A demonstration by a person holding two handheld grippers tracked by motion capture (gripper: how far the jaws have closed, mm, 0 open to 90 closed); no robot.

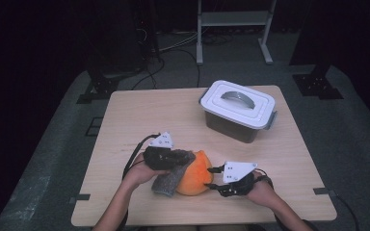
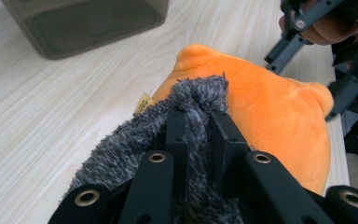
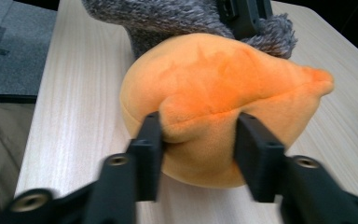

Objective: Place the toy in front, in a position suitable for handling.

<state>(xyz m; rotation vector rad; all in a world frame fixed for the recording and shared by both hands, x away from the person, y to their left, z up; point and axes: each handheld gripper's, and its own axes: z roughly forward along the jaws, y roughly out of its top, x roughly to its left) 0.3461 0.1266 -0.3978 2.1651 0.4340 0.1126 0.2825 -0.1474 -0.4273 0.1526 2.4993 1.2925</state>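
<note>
An orange plush toy (image 1: 196,175) lies near the front edge of the wooden table (image 1: 139,110). A grey fuzzy cloth (image 1: 171,180) is draped against its left side. My left gripper (image 2: 198,119) is shut on a bunched tip of the grey cloth (image 2: 121,149), right over the orange plush (image 2: 270,107). From the other side, my right gripper (image 3: 198,135) pinches a bulging fold of the plush (image 3: 214,79) between its two jaws. In the high view the left gripper (image 1: 185,159) and right gripper (image 1: 214,180) flank the toy.
A grey-bodied storage box with a white handled lid (image 1: 238,109) stands shut at the back right of the table, and its wall (image 2: 88,23) appears in the left gripper view. A metal frame (image 1: 233,24) and cables lie on the floor behind.
</note>
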